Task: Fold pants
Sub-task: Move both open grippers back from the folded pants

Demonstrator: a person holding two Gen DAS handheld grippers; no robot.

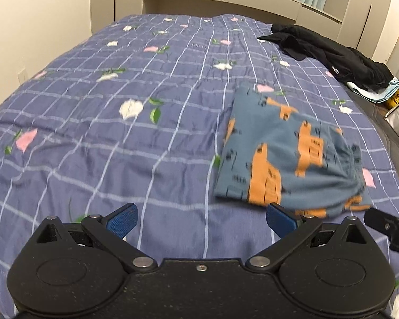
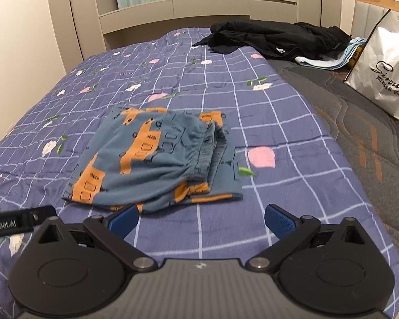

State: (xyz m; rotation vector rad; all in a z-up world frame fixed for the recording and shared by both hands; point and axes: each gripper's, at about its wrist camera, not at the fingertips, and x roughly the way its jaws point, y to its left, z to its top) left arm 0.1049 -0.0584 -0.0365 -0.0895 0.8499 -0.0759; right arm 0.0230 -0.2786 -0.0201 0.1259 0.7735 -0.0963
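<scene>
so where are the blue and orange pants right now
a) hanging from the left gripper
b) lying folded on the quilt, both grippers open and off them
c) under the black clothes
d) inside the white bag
b: the pants lie folded on the quilt, with the left gripper and right gripper open and empty short of them.

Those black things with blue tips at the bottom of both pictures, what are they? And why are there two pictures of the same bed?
They are grabbing tools. A person holds one in each hand, and each tool carries a small camera that looks out past its two blue tips, so you get two pictures.

One picture comes from the left gripper, the other from the right gripper. On both, the jaws stand wide open and hold nothing.

On the blue checked quilt lie small blue pants with orange patterns, folded into a bundle. Farther back is a heap of black clothes, and a white bag stands at the right.
</scene>
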